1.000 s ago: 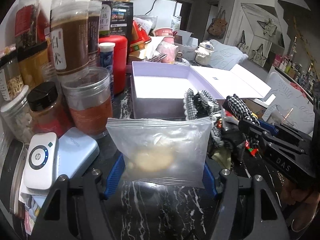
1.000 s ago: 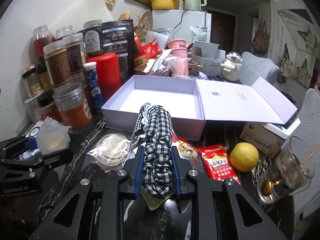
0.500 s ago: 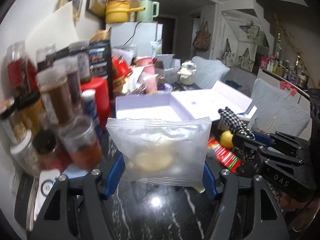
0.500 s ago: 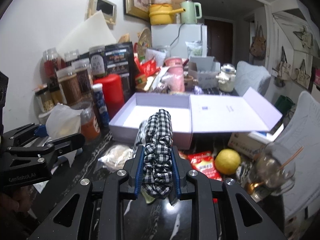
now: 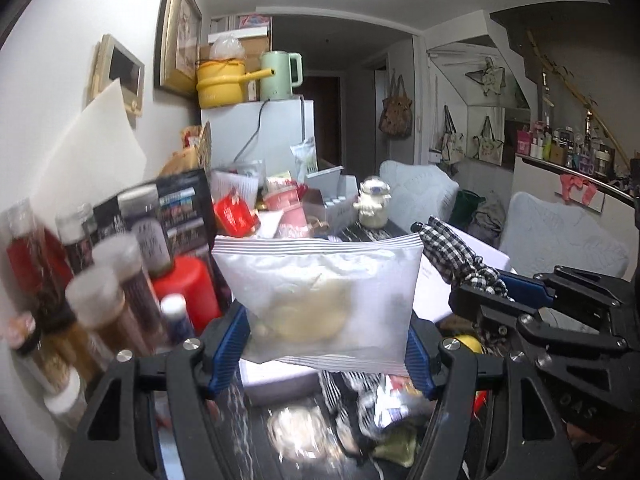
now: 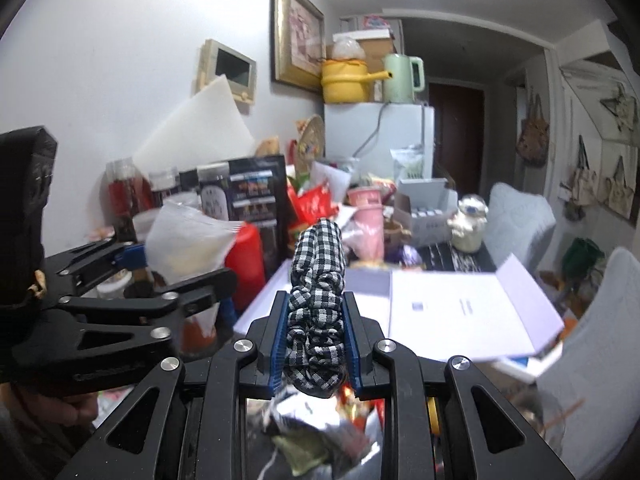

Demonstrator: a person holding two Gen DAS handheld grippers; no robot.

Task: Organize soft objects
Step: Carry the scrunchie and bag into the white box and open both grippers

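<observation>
My left gripper (image 5: pixel 320 340) is shut on a clear zip bag (image 5: pixel 324 300) with a pale soft item inside, held up in the air. The bag also shows in the right wrist view (image 6: pixel 188 240). My right gripper (image 6: pixel 316 344) is shut on a black-and-white checked scrunchie (image 6: pixel 318 280), also lifted; the scrunchie shows in the left wrist view (image 5: pixel 460 256) to the right of the bag. The open lilac box (image 6: pixel 460 304) with its lid folded out lies on the dark marble table below and ahead of both grippers.
Jars and bottles (image 5: pixel 112 280) and a red canister (image 5: pixel 188 292) stand along the left wall. Snack packets (image 6: pixel 320 428) and another bagged item (image 5: pixel 296 428) lie on the table beneath. A white figurine (image 6: pixel 468 224), pink cup (image 6: pixel 368 220) and fridge (image 6: pixel 380 136) stand behind.
Both grippers have risen well above the table with their loads and tilted up; the box and jars now sit lower in view. The grips are unchanged.
</observation>
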